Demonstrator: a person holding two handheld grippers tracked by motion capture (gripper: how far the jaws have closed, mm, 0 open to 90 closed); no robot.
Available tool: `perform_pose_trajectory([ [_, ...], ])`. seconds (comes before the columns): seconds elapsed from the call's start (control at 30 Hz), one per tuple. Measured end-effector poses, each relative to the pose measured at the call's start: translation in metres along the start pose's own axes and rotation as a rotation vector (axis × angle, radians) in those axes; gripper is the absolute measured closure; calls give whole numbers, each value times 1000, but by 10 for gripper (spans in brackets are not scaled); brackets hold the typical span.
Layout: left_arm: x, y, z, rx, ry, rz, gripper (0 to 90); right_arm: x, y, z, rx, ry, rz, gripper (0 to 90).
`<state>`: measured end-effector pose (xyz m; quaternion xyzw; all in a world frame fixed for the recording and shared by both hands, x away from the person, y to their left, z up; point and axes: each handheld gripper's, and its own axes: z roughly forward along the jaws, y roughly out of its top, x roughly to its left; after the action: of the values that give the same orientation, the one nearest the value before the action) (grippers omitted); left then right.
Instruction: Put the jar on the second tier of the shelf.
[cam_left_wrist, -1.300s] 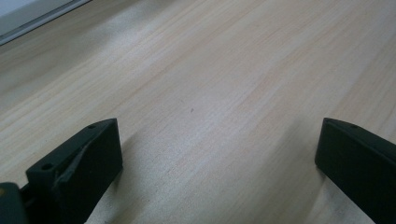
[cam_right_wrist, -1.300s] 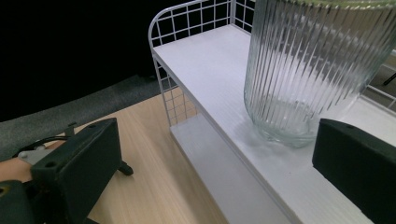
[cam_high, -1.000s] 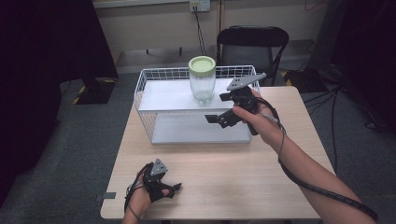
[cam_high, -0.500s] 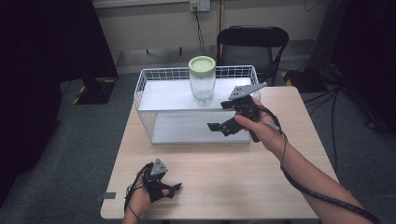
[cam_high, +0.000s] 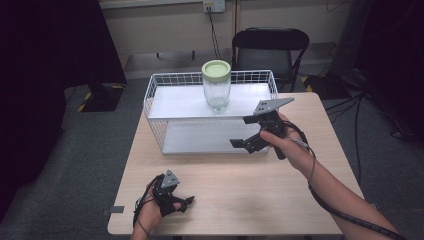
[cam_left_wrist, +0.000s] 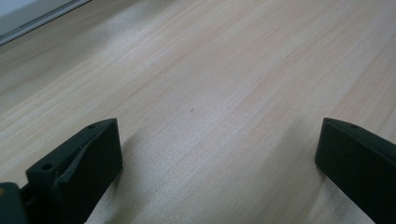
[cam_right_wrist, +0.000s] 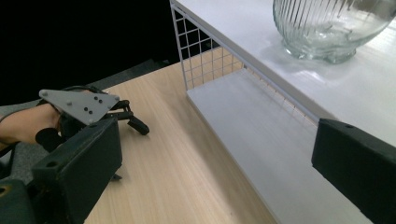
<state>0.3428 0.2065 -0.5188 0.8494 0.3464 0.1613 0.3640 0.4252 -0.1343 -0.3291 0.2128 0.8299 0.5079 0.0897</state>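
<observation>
Risk, as judged: the glass jar (cam_high: 216, 90) is ribbed, round-bellied and smooth. A grip set off its middle could let it slip or rotate between the jaws. It also stands close to the front edge of the upper shelf (cam_high: 175, 102) of the white wire rack (cam_high: 155, 117), so a jaw nudging it from behind or the side might tip it off onto the lower shelf (cam_high: 200, 140) or the worktop (cam_high: 240, 195). The wire rim (cam_high: 265, 77) beside it could catch a jaw on approach.

Right claw (cam_high: 246, 132): jaws wide apart, holding nothing, hanging in front of the rack at about lower-shelf height. Jar sits above and beyond it, toward its left, clearly apart. In the right gripper view the jar base (cam_right_wrist: 331, 28) lies up ahead, over the right jaw.

Left claw (cam_high: 181, 204): jaws spread, empty, low over the worktop's near edge. Jar well ahead of it, up on the rack.
</observation>
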Motion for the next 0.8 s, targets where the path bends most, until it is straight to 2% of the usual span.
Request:
perform_pose_trajectory([
  [0.47, 0, 0, 0, 0, 0, 0, 0, -2, -29, -8, 9, 18, 13, 7],
  [0.8, 0, 0, 0, 0, 0, 0, 0, -4, -50, -12, 30, 10, 23, 7],
])
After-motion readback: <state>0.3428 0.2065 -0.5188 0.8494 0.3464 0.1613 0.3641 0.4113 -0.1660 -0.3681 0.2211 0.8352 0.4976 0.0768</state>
